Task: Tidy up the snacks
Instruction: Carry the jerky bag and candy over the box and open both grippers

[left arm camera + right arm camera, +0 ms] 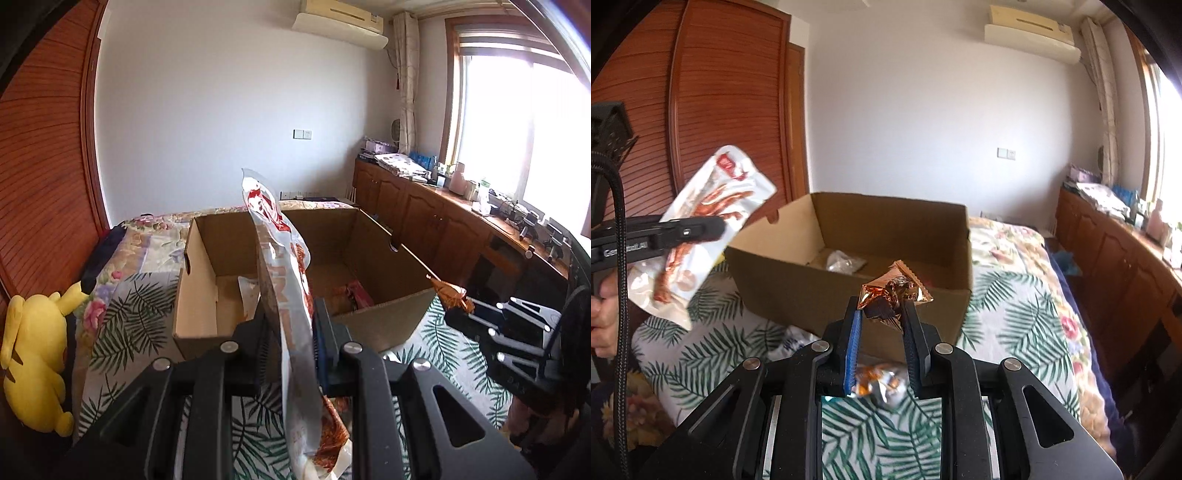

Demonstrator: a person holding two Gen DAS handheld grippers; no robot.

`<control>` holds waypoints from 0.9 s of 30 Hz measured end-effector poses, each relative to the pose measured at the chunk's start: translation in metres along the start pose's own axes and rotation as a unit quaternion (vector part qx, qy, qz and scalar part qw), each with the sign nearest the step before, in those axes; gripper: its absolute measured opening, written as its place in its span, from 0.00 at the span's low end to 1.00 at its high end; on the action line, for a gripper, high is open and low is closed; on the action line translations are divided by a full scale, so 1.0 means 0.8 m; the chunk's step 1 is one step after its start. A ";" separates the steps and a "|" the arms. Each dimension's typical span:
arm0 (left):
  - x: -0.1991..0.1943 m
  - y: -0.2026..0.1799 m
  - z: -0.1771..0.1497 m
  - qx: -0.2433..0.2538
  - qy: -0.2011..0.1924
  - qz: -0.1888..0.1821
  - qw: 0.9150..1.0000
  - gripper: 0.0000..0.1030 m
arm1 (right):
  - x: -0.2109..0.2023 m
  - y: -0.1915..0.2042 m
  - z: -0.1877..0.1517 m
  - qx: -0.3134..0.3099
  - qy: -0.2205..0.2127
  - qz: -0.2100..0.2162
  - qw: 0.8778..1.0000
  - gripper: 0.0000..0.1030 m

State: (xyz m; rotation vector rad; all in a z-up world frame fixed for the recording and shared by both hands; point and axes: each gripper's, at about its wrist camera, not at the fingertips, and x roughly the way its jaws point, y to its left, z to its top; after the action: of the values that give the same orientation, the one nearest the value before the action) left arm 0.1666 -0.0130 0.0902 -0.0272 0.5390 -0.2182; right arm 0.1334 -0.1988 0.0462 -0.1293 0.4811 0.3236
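The left hand-held gripper (pixel 291 325) is clamped on a long white snack pouch (pixel 280 258) that stands up between its jaws. The right hand-held gripper (pixel 882 306) pinches a crumpled copper foil wrapper (pixel 897 288) at its tips. Just ahead of both sits an open cardboard box (pixel 775 266) on the bed (pixel 1015 295), a few packets inside. A yellow plush toy (pixel 33 365) lies far left.
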 end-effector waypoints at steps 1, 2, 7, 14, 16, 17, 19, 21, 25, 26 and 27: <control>0.003 0.000 0.005 0.000 0.001 0.000 1.000 0.18 | 0.002 0.003 0.003 -0.002 0.000 0.001 1.000 0.19; 0.005 0.001 0.008 0.000 0.001 -0.002 1.000 0.18 | 0.005 0.005 0.007 -0.003 0.000 0.002 1.000 0.19; 0.032 0.010 0.027 -0.005 0.017 0.000 1.000 0.18 | 0.020 0.011 0.022 -0.001 0.004 0.008 1.000 0.19; 0.061 0.018 0.038 0.002 0.031 0.022 0.999 0.18 | 0.038 0.014 0.035 -0.003 0.009 0.005 1.000 0.19; 0.069 0.018 0.041 0.006 0.034 0.026 0.999 0.18 | 0.042 0.013 0.036 -0.003 0.011 0.005 1.000 0.19; 0.072 0.019 0.043 0.008 0.034 0.028 0.999 0.18 | 0.044 0.013 0.036 -0.004 0.012 0.005 1.000 0.19; 0.075 0.017 0.049 0.009 0.034 0.030 0.999 0.18 | 0.048 0.015 0.038 -0.008 0.014 0.004 1.000 0.19; 0.074 0.015 0.057 0.008 0.030 0.029 0.999 0.17 | 0.051 0.017 0.041 -0.009 0.016 0.004 1.000 0.19; 0.070 0.011 0.072 0.008 0.017 0.029 0.999 0.18 | 0.058 0.016 0.046 -0.009 0.018 0.004 1.000 0.19; 0.070 0.010 0.076 0.009 0.014 0.029 0.999 0.18 | 0.059 0.016 0.047 -0.009 0.019 0.003 1.000 0.19; 0.069 0.010 0.081 0.010 0.010 0.030 0.999 0.18 | 0.060 0.015 0.047 -0.008 0.018 0.003 1.000 0.19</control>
State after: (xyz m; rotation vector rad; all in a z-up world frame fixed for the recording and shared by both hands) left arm 0.2475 -0.0194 0.1170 0.0100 0.5575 -0.1642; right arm 0.1861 -0.1667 0.0557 -0.1490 0.5150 0.3309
